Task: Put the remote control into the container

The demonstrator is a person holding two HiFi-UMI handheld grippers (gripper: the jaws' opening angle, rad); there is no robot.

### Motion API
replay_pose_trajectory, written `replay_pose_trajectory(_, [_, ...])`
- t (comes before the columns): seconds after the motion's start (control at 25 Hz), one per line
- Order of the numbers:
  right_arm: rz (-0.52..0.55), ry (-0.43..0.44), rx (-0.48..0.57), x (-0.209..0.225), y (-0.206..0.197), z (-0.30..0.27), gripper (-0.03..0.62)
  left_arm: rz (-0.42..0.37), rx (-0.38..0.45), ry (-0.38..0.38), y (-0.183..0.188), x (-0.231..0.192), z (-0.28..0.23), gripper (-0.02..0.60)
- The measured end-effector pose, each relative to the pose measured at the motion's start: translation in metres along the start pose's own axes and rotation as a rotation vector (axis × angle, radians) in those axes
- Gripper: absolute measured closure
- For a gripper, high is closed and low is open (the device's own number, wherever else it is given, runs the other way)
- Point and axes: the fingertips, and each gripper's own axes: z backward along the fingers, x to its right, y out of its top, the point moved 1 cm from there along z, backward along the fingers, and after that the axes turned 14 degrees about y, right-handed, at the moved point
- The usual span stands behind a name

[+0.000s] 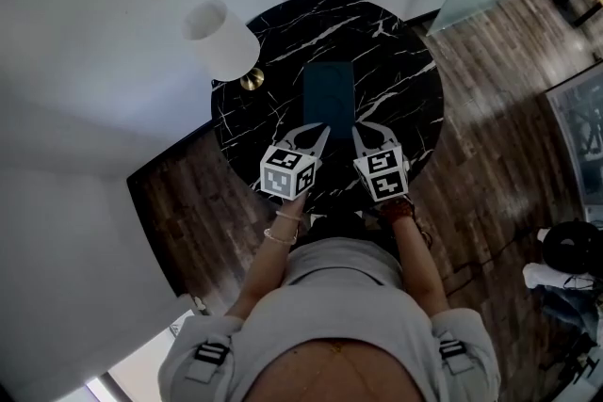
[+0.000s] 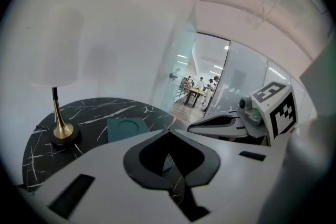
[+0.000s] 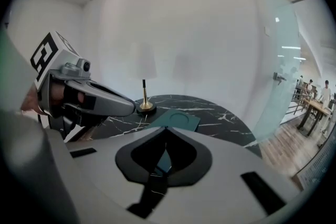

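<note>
Since no remote control showed in any view, perhaps already inside the teal container (image 1: 328, 91) at the middle of the table (image 1: 400, 61), you held left gripper (image 1: 324, 130) and right gripper (image 1: 357, 130) clenched on nothing over its near edge, seemingly idle.

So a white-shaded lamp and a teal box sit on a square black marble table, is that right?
Not quite: the table is round, not square, as the head view shows. The white-shaded lamp and teal box do sit on it.

white walls (image 1: 94, 24), wood floor (image 1: 499, 99), marble table (image 1: 400, 75)
</note>
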Motion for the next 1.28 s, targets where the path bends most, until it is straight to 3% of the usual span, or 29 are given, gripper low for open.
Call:
replay_pose_trajectory(0.48, [0.054, 0.008, 0.202, -0.024, 0.073, 0.052, 0.582, -0.034, 0.198, 0.007, 0.065, 0.028, 0.048, 0.58])
replay_pose_trajectory(0.88, [0.119, 0.0, 0.298, -0.033, 0.104, 0.073, 0.582, -0.055, 0.342, 0.06, 0.108, 0.038, 0.085, 0.58])
replay_pose_trajectory(1.28, [0.14, 0.027, 0.384, -0.049, 0.131, 0.093, 0.582, -0.064, 0.465, 0.108, 0.129, 0.04, 0.114, 0.58])
